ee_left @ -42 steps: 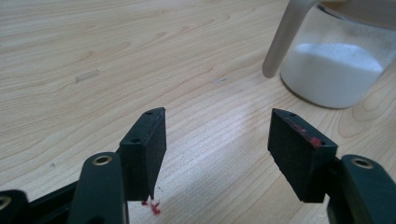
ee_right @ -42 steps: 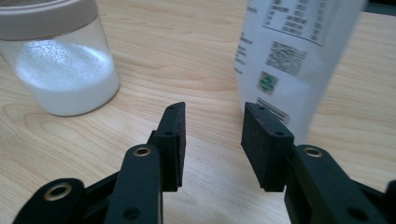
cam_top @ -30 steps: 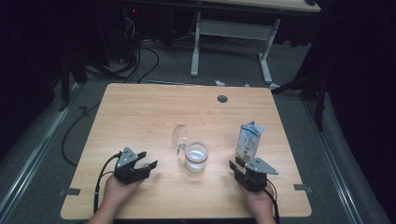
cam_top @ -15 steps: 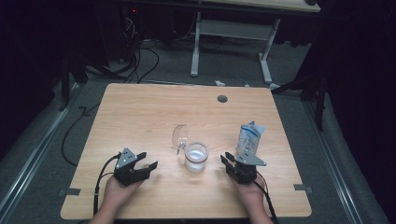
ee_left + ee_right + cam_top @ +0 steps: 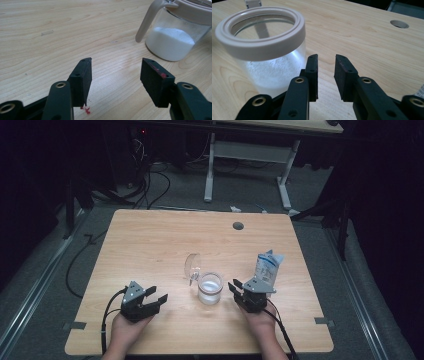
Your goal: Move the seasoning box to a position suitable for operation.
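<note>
A glass jar [image 5: 209, 289] with a beige rim holds white powder; its clear lid [image 5: 192, 266] is flipped open at the back left. A blue-and-white bag [image 5: 267, 267] stands upright to its right. My right gripper [image 5: 235, 284] sits just right of the jar [image 5: 265, 50]. Its jaws [image 5: 325, 65] have been closing and stand a narrow gap apart, open, with nothing between them. My left gripper [image 5: 157, 294] rests at the front left and points toward the jar [image 5: 172, 42]. Its jaws [image 5: 115, 68] have just been closing and are open over bare wood.
The wooden table [image 5: 150, 240] has a round cable hole [image 5: 238, 225] near its far edge. Tape marks sit at the front corners. Cables trail from both grippers off the front edge. A dark floor with cables and a desk frame lies beyond.
My right gripper has moved left, from in front of the bag to beside the jar. The left hand has stayed in place.
</note>
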The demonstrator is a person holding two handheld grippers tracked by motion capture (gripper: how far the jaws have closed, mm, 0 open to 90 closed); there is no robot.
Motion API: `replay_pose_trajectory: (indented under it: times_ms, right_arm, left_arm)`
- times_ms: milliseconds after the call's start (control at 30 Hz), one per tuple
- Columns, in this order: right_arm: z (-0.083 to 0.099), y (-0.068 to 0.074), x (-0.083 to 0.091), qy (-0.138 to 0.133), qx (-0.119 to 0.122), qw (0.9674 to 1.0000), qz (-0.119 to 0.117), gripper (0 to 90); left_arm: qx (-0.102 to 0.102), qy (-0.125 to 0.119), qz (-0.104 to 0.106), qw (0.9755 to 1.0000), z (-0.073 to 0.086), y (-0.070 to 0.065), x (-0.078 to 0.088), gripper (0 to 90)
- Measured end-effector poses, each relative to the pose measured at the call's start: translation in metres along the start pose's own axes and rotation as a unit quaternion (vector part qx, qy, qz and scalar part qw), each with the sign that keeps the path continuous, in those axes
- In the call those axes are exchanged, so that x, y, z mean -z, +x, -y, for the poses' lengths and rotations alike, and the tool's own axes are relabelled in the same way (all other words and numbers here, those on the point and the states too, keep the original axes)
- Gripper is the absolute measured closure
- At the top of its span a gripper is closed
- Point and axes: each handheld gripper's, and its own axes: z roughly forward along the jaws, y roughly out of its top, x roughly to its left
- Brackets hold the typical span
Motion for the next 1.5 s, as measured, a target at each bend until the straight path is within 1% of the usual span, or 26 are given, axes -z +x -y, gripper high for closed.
replay_pose_trajectory:
  times_ms: [67, 100, 133, 200, 267, 333, 400, 500, 600, 733, 800, 967, 1033, 1167, 1267, 1500]
  right_arm:
    - [0.002, -0.001, 0.003, -0.002, -0.009, 0.9999, -0.009, 73.2]
    - [0.002, -0.001, 0.003, -0.002, -0.009, 0.9999, -0.009, 73.2]
    - [0.004, -0.002, 0.004, -0.004, -0.015, 0.9998, -0.014, 73.8]
    - [0.006, -0.002, 0.005, -0.003, -0.018, 0.9997, -0.017, 74.9]
    - [0.008, -0.002, 0.005, 0.0, -0.02, 0.9996, -0.02, 75.8]
    - [0.01, -0.001, 0.005, 0.002, -0.02, 0.9996, -0.022, 76.7]
    - [0.011, 0.001, 0.005, 0.005, -0.016, 0.9996, -0.023, 77.7]
    - [0.011, 0.003, 0.005, 0.004, -0.016, 0.9995, -0.028, 78.8]
    - [0.011, 0.006, 0.005, 0.006, -0.008, 0.9996, -0.027, 80.8]
    - [0.011, 0.008, 0.005, 0.005, -0.007, 0.9995, -0.029, 83.3]
    - [0.011, 0.01, 0.004, 0.006, -0.003, 0.9995, -0.029, 84.3]
    - [0.011, 0.013, 0.005, 0.005, 0.0, 0.9995, -0.031, 89.5]
    - [0.011, 0.013, 0.006, 0.006, 0.003, 0.9995, -0.032, 89.9]
    - [0.011, 0.015, 0.005, 0.008, 0.006, 0.9993, -0.036, 89.9]
    - [0.011, 0.017, 0.004, 0.011, 0.009, 0.9992, -0.038, 89.8]
    - [0.011, 0.021, 0.002, 0.012, 0.011, 0.999, -0.041, 89.9]
  left_arm:
    - [0.003, -0.002, 0.0, 1.0, 0.0, -0.004, -0.001, 45.6]
    - [0.003, -0.002, 0.0, 1.0, 0.0, -0.004, -0.001, 46.6]
    - [-0.002, -0.003, -0.001, 1.0, 0.0, -0.007, -0.002, 48.7]
    - [-0.001, -0.007, 0.004, 1.0, -0.004, -0.015, -0.006, 51.9]
    - [-0.003, -0.006, 0.004, 1.0, -0.007, -0.018, -0.009, 54.7]
    - [-0.006, -0.003, 0.009, 0.9999, -0.008, -0.022, -0.012, 57.8]
    - [-0.006, -0.001, 0.01, 0.9999, -0.01, -0.025, -0.016, 60.1]
    - [0.004, -0.001, 0.01, 0.9999, -0.013, -0.027, -0.019, 63.6]
    - [0.01, -0.001, 0.006, 0.9999, -0.015, -0.027, -0.022, 69.3]
    - [0.02, -0.006, 0.004, 0.9998, -0.018, -0.03, -0.025, 75.3]
    - [0.018, -0.009, 0.004, 0.9998, -0.019, -0.031, -0.027, 79.2]
    - [0.017, -0.011, 0.002, 0.9998, -0.021, -0.034, -0.031, 84.4]
    - [0.019, -0.015, 0.002, 0.9997, -0.024, -0.036, -0.035, 87.3]
    - [0.021, -0.02, 0.004, 0.9996, -0.029, -0.04, -0.039, 89.9]
    - [0.021, -0.024, 0.01, 0.9994, -0.034, -0.045, -0.042, 90.0]
    - [0.02, -0.032, 0.025, 0.999, -0.046, -0.061, -0.052, 90.0]
